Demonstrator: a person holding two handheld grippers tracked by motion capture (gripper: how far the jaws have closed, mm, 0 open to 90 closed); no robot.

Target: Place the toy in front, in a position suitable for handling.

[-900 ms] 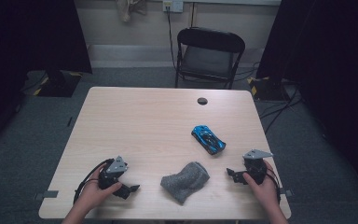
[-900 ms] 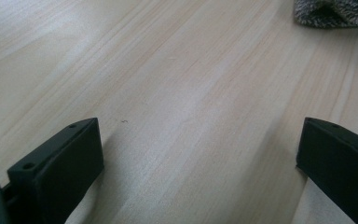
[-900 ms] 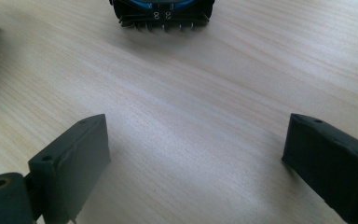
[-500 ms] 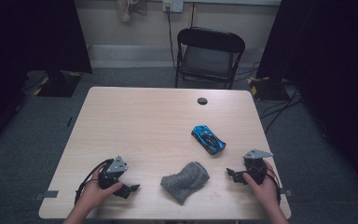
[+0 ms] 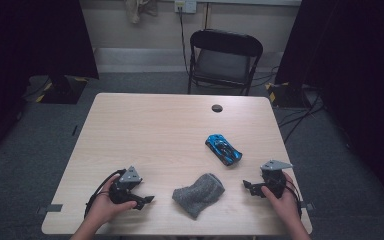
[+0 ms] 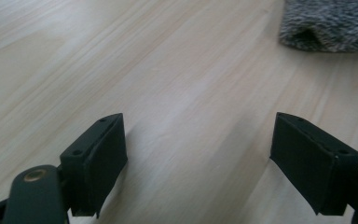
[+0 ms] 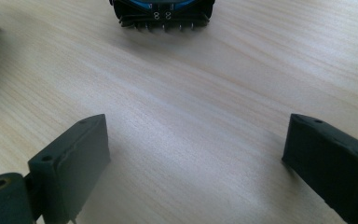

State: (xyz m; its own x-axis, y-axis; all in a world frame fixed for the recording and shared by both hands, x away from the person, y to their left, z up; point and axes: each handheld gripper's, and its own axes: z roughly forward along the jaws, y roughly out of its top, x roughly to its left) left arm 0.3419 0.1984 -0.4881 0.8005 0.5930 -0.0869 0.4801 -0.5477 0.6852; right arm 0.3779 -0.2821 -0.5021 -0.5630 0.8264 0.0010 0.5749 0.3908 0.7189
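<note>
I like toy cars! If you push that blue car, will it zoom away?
Probably, yes. The blue car rests on wheels on a smooth wooden table, so a nudge along its length should roll it. It looks small and hard, likely light, and may slip between pinching jaws.

Dim dark surroundings, evenly lit tabletop, soft shadows, slight blur

**Wood, knit, gloss and matt black**

The table (image 5: 150, 130) showed pale, smooth wood grain. The grey sock (image 5: 198, 194) was fuzzy knitted cloth. The blue toy car (image 5: 223, 149) looked like glossy plastic. The gripper pads (image 6: 98, 161) were matt black.
</note>
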